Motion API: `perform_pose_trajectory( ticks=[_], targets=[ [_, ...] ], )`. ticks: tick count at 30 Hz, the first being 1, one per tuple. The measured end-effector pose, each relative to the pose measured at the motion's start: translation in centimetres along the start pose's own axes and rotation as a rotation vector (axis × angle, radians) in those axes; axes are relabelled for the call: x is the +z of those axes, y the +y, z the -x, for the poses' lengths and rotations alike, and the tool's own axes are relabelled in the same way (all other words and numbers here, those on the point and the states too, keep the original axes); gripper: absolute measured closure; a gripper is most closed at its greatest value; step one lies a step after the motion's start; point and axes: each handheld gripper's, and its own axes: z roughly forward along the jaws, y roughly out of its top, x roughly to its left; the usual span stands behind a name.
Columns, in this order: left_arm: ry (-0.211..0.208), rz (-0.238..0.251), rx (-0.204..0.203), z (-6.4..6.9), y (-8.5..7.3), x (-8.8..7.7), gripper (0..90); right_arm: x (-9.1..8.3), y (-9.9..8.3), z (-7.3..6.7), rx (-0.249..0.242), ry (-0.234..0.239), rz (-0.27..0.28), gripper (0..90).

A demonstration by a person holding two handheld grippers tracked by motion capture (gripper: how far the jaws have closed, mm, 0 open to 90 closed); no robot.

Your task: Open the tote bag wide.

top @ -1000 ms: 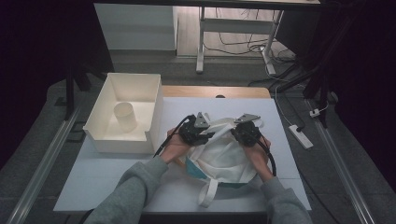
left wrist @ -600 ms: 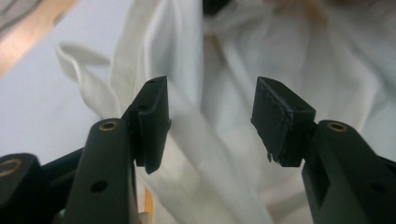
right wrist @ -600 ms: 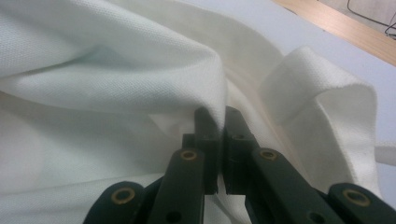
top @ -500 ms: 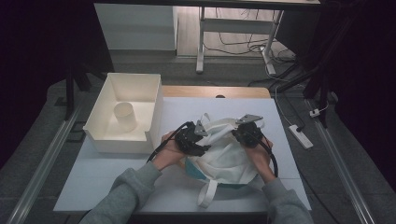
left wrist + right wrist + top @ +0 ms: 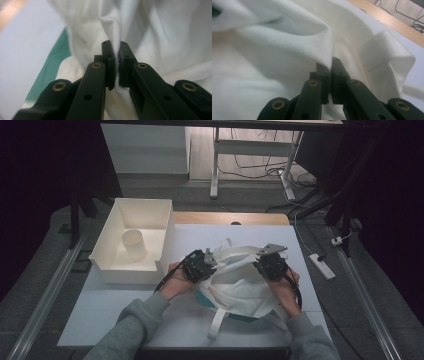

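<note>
White cloth bag, no legible print

A second ago the left claw sat against the left edge of the white cloth bag, near the frame's centre; half a second ago it had pulled back toward lower left with jaws parted. Now its jaws have just closed, pinching a fold of the bag's cloth.

Your white cloth bag lies crumpled on the bench, just right of the bin, teal showing under its near-left edge, straps trailing toward you, its top edges gathered into folds.
</note>
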Motion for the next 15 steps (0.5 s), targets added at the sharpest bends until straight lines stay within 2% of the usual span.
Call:
perform_pose_trajectory(
  ticks=[4,7,10,15],
  targets=[
    [0.004,0.071,-0.036,-1.3,0.2,-0.7,87.1,-2.2,-0.5,0.1,0.027,0.020,0.017,87.2],
    [-0.002,0.078,-0.044,-1.7,0.4,-0.2,87.1,-2.6,-0.8,0.2,0.027,0.017,0.011,87.3],
    [0.010,0.064,-0.046,-1.9,0.5,1.0,87.1,-1.6,-1.0,0.9,0.064,0.023,0.003,87.3],
    [0.005,0.038,-0.063,-2.4,0.5,2.7,87.1,0.7,-1.3,2.5,0.114,0.042,-0.007,87.3]
  ],
)
